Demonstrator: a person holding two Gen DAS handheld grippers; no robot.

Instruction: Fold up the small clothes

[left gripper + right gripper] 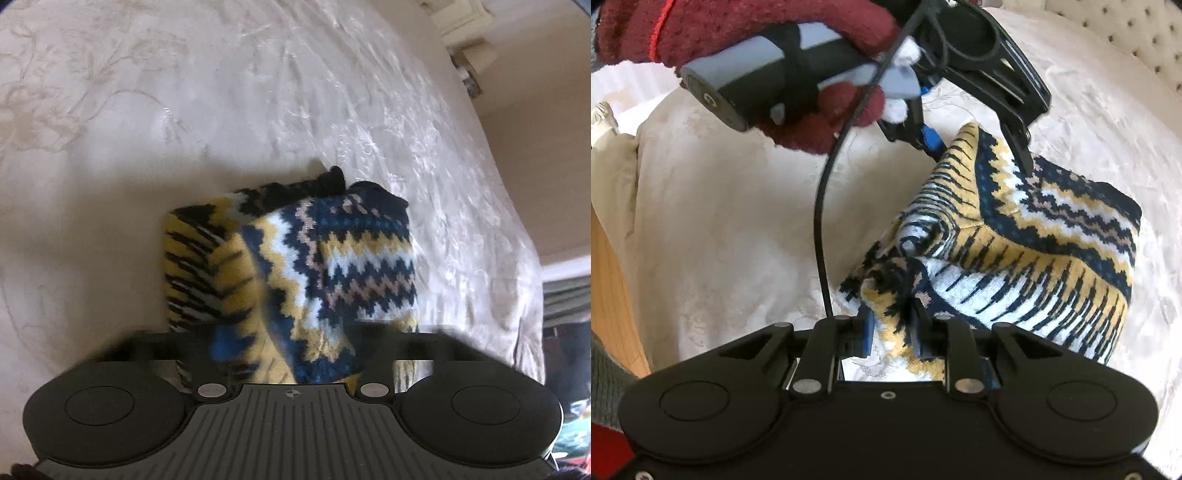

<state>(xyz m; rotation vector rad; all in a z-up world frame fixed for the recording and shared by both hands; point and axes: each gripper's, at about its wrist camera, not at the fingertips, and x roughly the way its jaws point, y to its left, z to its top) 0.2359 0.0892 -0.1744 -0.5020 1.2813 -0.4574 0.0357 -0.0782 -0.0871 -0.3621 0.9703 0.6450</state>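
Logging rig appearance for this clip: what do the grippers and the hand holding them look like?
Both grippers are black plastic with round side discs and blue finger pads. The left gripper has a grey and black handle trailing a black cable. The hand wears a fuzzy maroon glove with white fingertips.

Your left tool (291,354) has its fingertips buried under the knitted garment (332,258), so you can't see them in its own view. The folds nearest it are blurred. At your right tool (890,332), cloth hides the fingertips too.
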